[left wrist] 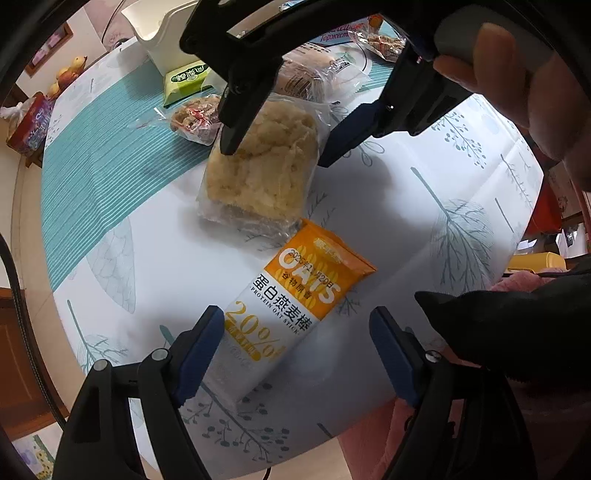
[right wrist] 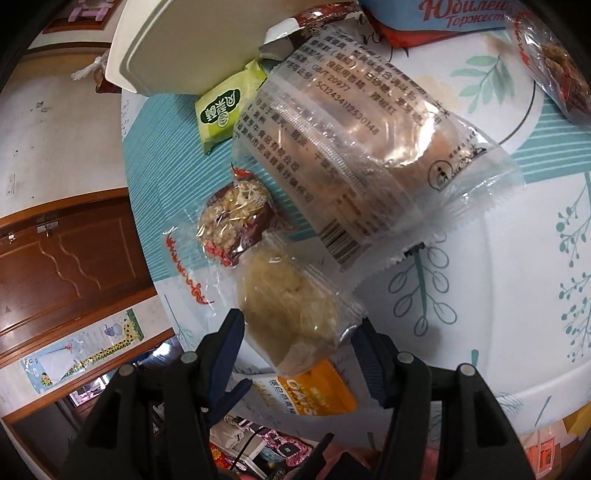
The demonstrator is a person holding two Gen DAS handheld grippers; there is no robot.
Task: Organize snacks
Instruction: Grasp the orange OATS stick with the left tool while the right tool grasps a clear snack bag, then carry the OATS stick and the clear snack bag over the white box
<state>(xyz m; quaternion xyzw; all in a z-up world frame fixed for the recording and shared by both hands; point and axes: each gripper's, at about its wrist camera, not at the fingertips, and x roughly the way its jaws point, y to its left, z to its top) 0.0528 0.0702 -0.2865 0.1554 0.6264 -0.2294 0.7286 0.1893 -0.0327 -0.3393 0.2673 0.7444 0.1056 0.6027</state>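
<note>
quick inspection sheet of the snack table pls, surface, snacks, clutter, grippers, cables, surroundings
surface: round table under a white and teal leaf-print cloth.
job's things: oat stick pack lies flat between the left gripper fingers; yellow crumbly cake pack sits between the right gripper fingers; nut bar pack, clear round-cake pack and green packet lie beyond.
clutter: white bin at the far edge; red-lettered box.
grippers: left open, not touching the oat stick; right astride the cake, contact unclear.
cables: nothing seen on the table.
surroundings: wooden door, fruit on a side stand.
</note>
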